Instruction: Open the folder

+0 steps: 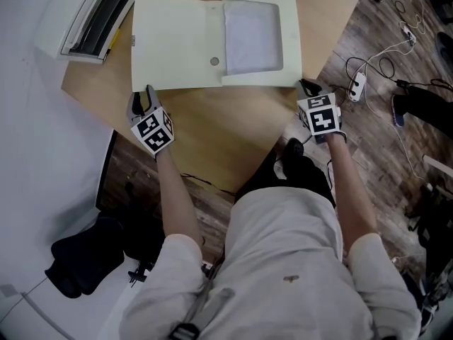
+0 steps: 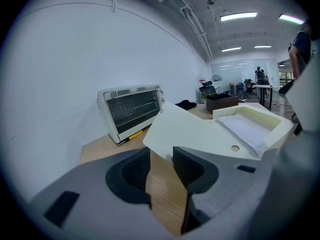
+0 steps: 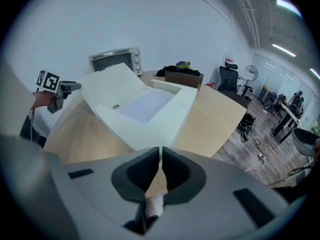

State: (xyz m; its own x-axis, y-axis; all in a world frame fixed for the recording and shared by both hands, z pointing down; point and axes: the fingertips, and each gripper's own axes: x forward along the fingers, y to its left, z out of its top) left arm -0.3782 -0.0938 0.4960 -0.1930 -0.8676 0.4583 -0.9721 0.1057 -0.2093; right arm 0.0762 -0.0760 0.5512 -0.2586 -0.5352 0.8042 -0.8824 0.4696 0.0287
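Observation:
The cream folder [image 1: 177,41] lies spread open on the wooden table [image 1: 233,133], its cover out to the left and a white sheet [image 1: 251,37] in the right half. My left gripper [image 1: 141,99] hovers at the cover's near left corner. In the left gripper view the jaws [image 2: 161,154] stand open with only table wood between them, the folder [image 2: 195,129] just beyond the tips. My right gripper [image 1: 308,87] sits at the near right corner. In the right gripper view it [image 3: 160,151] is shut, pinching the folder [image 3: 150,109] by the tip of that corner.
A white toaster oven [image 1: 92,13] stands at the table's far left by the wall, a yellow pen [image 2: 131,134] beside it. A dark box [image 3: 182,76] sits at the far end. Cables and a power strip [image 1: 357,83] lie on the floor to the right, a black bag [image 1: 78,257] to the left.

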